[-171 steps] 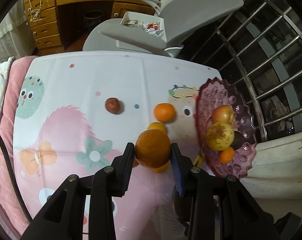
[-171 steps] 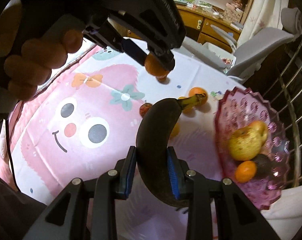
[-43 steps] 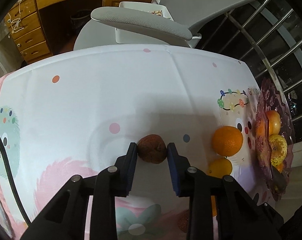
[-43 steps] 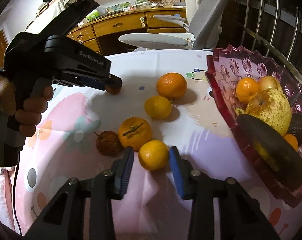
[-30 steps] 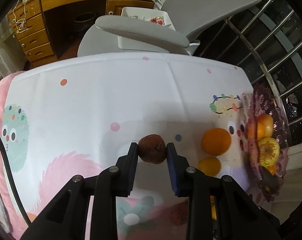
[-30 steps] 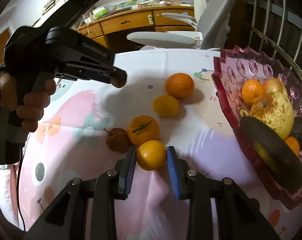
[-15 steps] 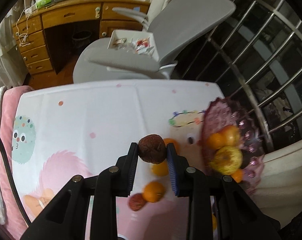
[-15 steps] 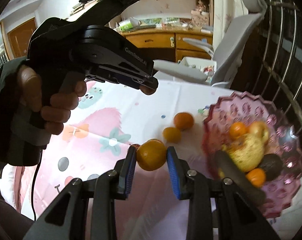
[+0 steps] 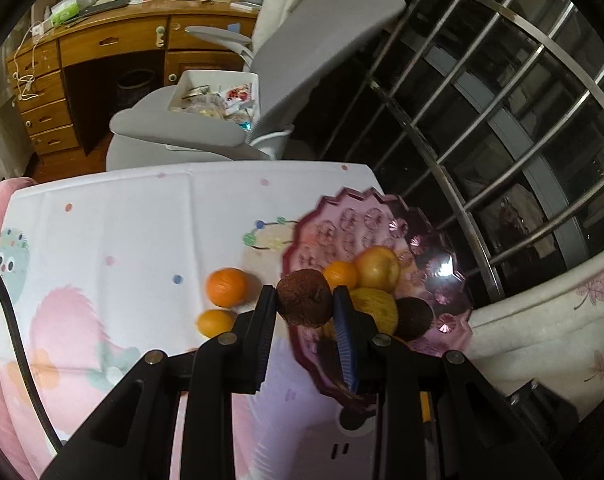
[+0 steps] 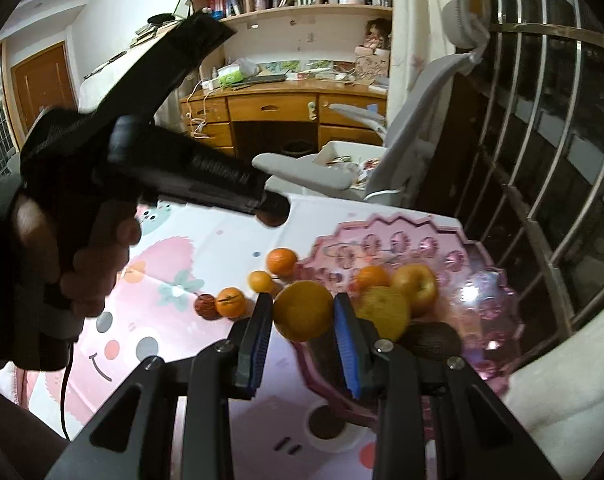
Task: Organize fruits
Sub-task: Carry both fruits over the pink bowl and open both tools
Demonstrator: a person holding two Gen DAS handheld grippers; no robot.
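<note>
My left gripper [image 9: 305, 309] is shut on a wrinkled brown fruit [image 9: 304, 297] and holds it in the air over the near rim of the purple glass plate [image 9: 333, 216]. My right gripper [image 10: 303, 314] is shut on a yellow-orange citrus [image 10: 303, 310], raised at the plate's [image 10: 397, 226] left edge. The plate holds a small orange [image 9: 341, 274], an apple [image 9: 377, 268], a yellow pear [image 9: 375, 308] and a dark fruit [image 9: 413, 317]. The left gripper also shows in the right wrist view [image 10: 272, 210].
Two oranges [image 9: 226, 286] [image 9: 213, 322] lie on the cartoon tablecloth [image 9: 122, 216] left of the plate. The right wrist view also shows a third orange [image 10: 230, 302] and a reddish-brown fruit [image 10: 204, 306]. A grey office chair [image 9: 206, 132] stands behind the table; metal window bars [image 9: 501, 128] run on the right.
Both grippers have lifted their fruit off the table and moved right toward the plate. The left gripper with the brown fruit now hangs over the plate's rim.
</note>
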